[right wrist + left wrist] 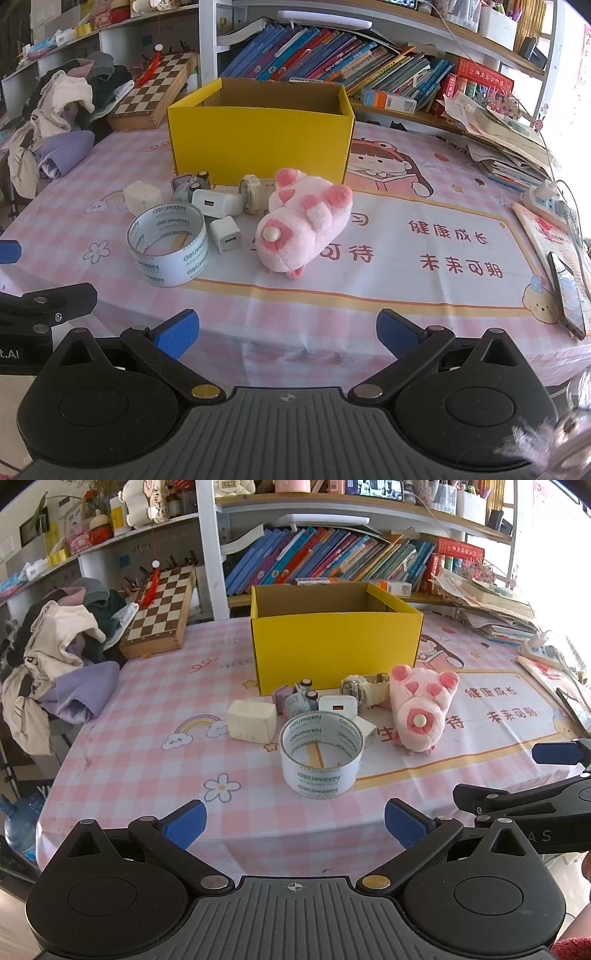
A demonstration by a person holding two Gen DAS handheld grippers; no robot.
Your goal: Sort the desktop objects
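An open yellow box (334,646) (258,142) stands on the pink checked tablecloth. In front of it lie a clear tape roll (320,755) (168,245), a pink plush pig (421,709) (304,223), a cream block (252,720) (142,195), white chargers (338,706) (212,203), a smaller white charger (225,234), a cream watch (364,690) (255,190) and a small toy car (299,699) (190,184). My left gripper (295,825) is open, just short of the tape roll. My right gripper (288,332) is open, near the table's front edge, facing the pig.
A heap of clothes (55,657) (55,122) and a chessboard (162,605) (159,88) sit at the left. Bookshelves (332,557) back the table. Stacked papers (506,140), a power strip (550,201) and a phone (567,295) lie at the right.
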